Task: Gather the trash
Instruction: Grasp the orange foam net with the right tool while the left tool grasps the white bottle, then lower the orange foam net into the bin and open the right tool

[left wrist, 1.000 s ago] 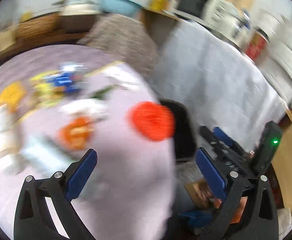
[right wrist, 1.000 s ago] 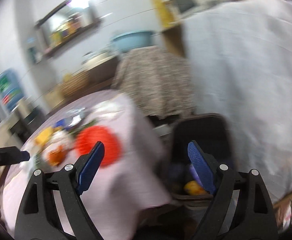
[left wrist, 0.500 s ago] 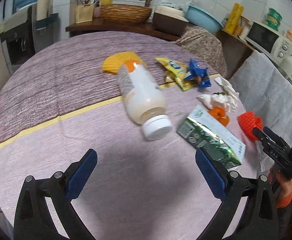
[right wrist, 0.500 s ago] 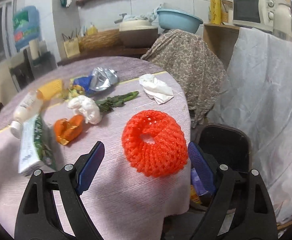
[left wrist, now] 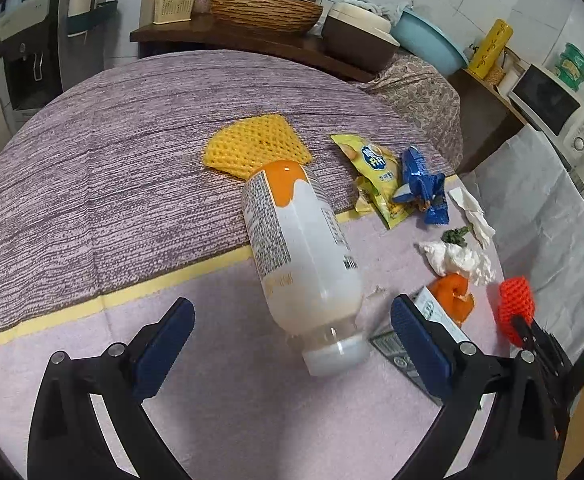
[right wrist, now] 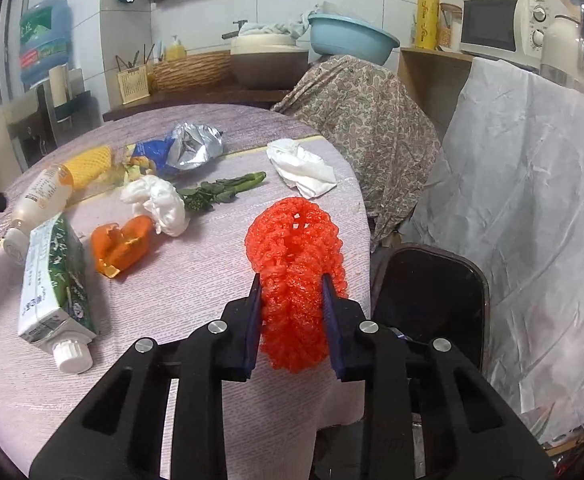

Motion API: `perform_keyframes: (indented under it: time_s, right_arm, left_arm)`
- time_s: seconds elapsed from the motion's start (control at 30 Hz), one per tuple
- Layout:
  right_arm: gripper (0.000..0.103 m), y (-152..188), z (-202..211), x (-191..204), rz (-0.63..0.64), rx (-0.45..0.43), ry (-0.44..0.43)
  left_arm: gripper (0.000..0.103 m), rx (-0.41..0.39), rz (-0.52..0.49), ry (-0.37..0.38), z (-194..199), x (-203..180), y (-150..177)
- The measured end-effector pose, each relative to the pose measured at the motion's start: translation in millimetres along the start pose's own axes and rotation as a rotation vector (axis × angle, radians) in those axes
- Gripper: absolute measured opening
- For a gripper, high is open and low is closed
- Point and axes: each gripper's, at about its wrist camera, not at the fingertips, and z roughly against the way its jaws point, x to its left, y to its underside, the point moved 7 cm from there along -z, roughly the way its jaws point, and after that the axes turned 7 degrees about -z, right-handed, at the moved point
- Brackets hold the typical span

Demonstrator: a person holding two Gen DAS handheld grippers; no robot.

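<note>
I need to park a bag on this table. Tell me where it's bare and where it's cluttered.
Bare: the tablecloth left of the plastic bottle and yellow foam net, plus the strip before the open left gripper. Crowded: from the bottle rightward, among wrappers, tissue, orange peel, carton.

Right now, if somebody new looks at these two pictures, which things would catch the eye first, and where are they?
The bright red foam fruit net stands out first, squeezed between the right tongs at the table's near edge, next to a dark trash bin on the floor. Next comes the large drink bottle with an orange-and-white label, lying on its side, cap toward the open left tongs. Wrappers, tissues and orange peel lie scattered behind.
</note>
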Motion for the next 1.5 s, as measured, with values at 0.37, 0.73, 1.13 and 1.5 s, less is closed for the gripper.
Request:
perform_keyframes:
  time_s: [0.37, 0.73, 1.13, 1.5]
  right_arm:
    - [0.028, -1.5, 19.9, 1.8, 0.001, -0.029, -0.022]
    - [0.028, 0.3, 23.0, -3.2, -0.015, -0.029, -0.029]
    - [0.028, 5.1, 28.9, -16.7, -0.086, -0.054, -0.095]
    - [0.028, -1.1, 43.7, -63.1, -0.207, -0.131, -0.091]
  left_arm:
    - [0.082, 0.176, 0.053, -0.005, -66.7, 5.7, -28.2]
    - [0.064, 0.143, -0.024, -0.012, -62.5, -9.5, -24.6]
    - [0.062, -0.032, -0.043, 0.05, 0.6, -11.7, -9.2]
    - [0.061, -0.133, -0.078, 0.081, 27.9, -32.5, -20.5]
